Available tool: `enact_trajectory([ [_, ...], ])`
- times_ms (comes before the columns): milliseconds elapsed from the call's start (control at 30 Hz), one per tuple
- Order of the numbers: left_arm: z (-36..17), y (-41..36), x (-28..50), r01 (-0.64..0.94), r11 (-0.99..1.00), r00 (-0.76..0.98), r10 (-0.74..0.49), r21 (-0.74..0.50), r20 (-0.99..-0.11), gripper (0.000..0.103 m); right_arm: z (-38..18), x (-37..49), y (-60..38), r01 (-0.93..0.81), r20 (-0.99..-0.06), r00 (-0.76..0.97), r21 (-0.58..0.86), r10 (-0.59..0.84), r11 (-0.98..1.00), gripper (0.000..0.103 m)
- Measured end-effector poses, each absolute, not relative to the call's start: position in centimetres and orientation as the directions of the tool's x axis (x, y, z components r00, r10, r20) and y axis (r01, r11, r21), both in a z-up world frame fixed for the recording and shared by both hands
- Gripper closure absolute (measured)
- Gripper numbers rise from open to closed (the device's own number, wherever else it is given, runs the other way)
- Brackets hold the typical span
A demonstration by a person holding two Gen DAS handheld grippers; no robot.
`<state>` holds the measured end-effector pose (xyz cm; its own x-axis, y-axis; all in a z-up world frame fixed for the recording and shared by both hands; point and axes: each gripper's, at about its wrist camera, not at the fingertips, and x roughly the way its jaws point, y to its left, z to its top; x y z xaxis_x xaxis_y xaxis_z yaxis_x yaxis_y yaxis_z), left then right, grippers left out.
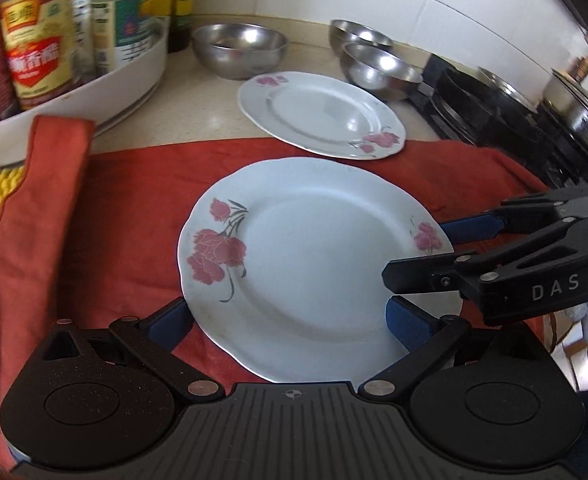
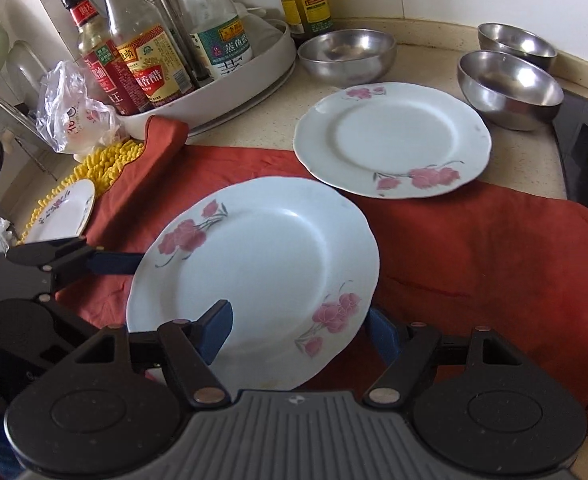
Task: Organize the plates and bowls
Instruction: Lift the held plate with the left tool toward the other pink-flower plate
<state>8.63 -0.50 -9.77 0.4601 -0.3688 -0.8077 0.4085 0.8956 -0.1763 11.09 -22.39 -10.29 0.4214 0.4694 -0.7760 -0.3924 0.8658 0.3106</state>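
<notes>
A white plate with pink flowers point(image 1: 313, 264) point(image 2: 254, 264) hangs tilted just above the red cloth point(image 2: 473, 260), gripped from two sides. My left gripper point(image 1: 288, 320) has one blue pad under the plate's rim and the other on top. My right gripper point(image 2: 297, 334) point(image 1: 417, 252) holds the opposite rim the same way, its left pad above and its right pad beneath. A second flowered plate point(image 1: 321, 114) point(image 2: 391, 140) lies farther back, half on the cloth. Three steel bowls point(image 2: 347, 54) point(image 2: 509, 88) point(image 2: 517, 44) stand behind it on the counter.
A white tray of sauce bottles point(image 2: 214, 92) fills the back left. A small plate point(image 2: 64, 212) lies on a yellow mat point(image 2: 102, 164) at the left, by a plastic bag point(image 2: 74, 104). A black stove with pots point(image 1: 513, 120) borders the counter on the right.
</notes>
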Motion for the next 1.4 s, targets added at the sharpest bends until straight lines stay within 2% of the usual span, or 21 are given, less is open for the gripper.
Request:
enact_trajectory([
  [167, -9.7, 0.0, 9.4, 0.4, 0.91, 0.461, -0.305, -0.112, -0.834, 0.004, -10.4, 11.8, -25.0, -0.353, -0.79, 0.446, 0.277, 0.421, 0.894, 0.032],
  [400, -7.3, 0.9, 13.0, 0.308, 0.94, 0.516, -0.292, -0.143, -0.805, 0.002, -9.7, 14.7, -27.4, -0.267, -0.742, 0.534, 0.306, 0.405, 0.914, 0.032],
  [633, -6.1, -2.2, 17.9, 0.327, 0.938, 0.536, -0.285, -0.116, -0.795, 0.002, -9.4, 18.7, -28.2, -0.174, -0.709, 0.59, 0.357, 0.387, 0.918, 0.032],
  [867, -6.4, -4.4, 22.4, 0.348, 0.934, 0.531, -0.27, -0.085, -0.803, 0.002, -10.3, 22.8, -29.2, -0.077, -0.727, 0.595, 0.373, 0.343, 0.925, 0.033],
  [1033, -7.7, -5.5, 25.0, 0.352, 0.932, 0.504, -0.263, -0.082, -0.823, 0.007, -11.2, 24.5, -29.2, -0.057, -0.742, 0.576, 0.381, 0.342, 0.923, 0.038],
  [1100, -8.2, -5.9, 25.8, 0.36, 0.93, 0.494, -0.263, -0.08, -0.829, 0.009, -11.5, 25.0, -29.0, -0.061, -0.744, 0.565, 0.393, 0.356, 0.918, 0.044],
  [1267, -9.3, -6.6, 27.4, 0.382, 0.92, 0.458, -0.276, -0.093, -0.845, 0.017, -12.2, 25.9, -28.6, -0.065, -0.754, 0.546, 0.396, 0.365, 0.916, 0.051],
  [1400, -9.6, -6.7, 28.3, 0.392, 0.913, 0.447, -0.299, -0.116, -0.843, 0.016, -12.2, 26.5, -28.6, -0.067, -0.75, 0.541, 0.413, 0.381, 0.908, 0.053],
])
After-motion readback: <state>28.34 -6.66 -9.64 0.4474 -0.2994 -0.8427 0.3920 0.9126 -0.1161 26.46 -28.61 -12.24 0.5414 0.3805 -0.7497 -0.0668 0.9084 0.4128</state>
